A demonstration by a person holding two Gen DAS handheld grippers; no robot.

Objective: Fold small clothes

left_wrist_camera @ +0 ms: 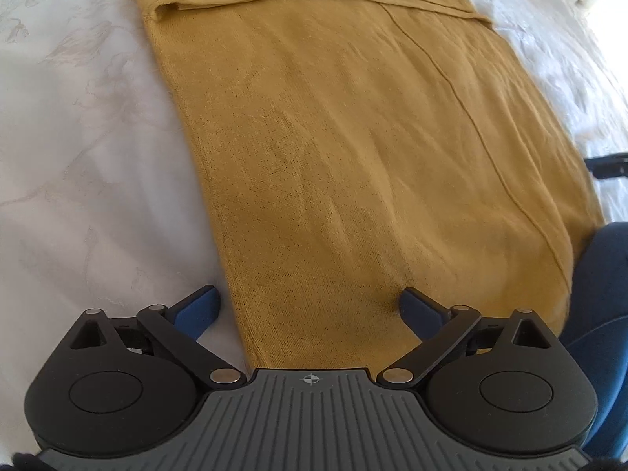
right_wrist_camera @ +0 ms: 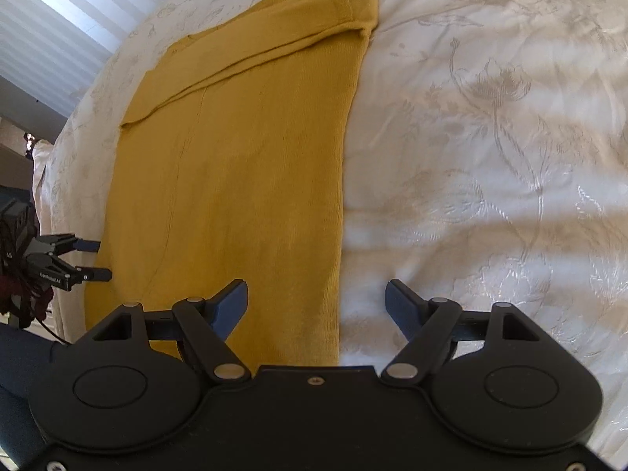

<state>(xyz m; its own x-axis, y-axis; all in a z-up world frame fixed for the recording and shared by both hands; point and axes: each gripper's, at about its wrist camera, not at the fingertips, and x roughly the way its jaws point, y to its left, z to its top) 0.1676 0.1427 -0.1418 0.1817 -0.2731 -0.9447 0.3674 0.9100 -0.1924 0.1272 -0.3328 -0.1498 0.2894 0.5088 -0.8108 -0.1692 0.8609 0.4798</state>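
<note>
Both the left gripper [left_wrist_camera: 310, 306] and right gripper [right_wrist_camera: 316, 300] hover spread apart over the near edge of the mustard garment [left_wrist_camera: 353, 157] lying flat on the bedspread [right_wrist_camera: 490, 157].

Ahead of my left tongs [left_wrist_camera: 310, 308] the folded garment [left_wrist_camera: 353, 137] lies flat on the bed [left_wrist_camera: 78, 137], its left edge running out between the two fingers. My right tongs [right_wrist_camera: 316, 306] straddle its opposite edge: garment [right_wrist_camera: 243, 165] before the left finger, bed [right_wrist_camera: 490, 157] before the right. A folded-over band crosses its far end. The left tongs [right_wrist_camera: 92, 259] sit left of the garment.
</note>
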